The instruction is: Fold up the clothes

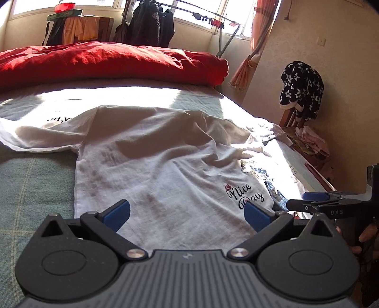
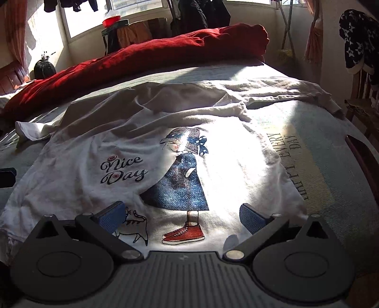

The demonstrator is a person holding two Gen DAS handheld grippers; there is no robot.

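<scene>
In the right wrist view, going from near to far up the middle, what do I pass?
Right gripper, open → red shoes printed on the white T-shirt → blue skirt print → hat print → red quilt → window.

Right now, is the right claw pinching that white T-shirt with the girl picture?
Apart. In the right wrist view the right claw is wide open, and the white T-shirt lies flat between its blue fingers, unpinched. Whether the undersides brush the fabric cannot be told.
</scene>
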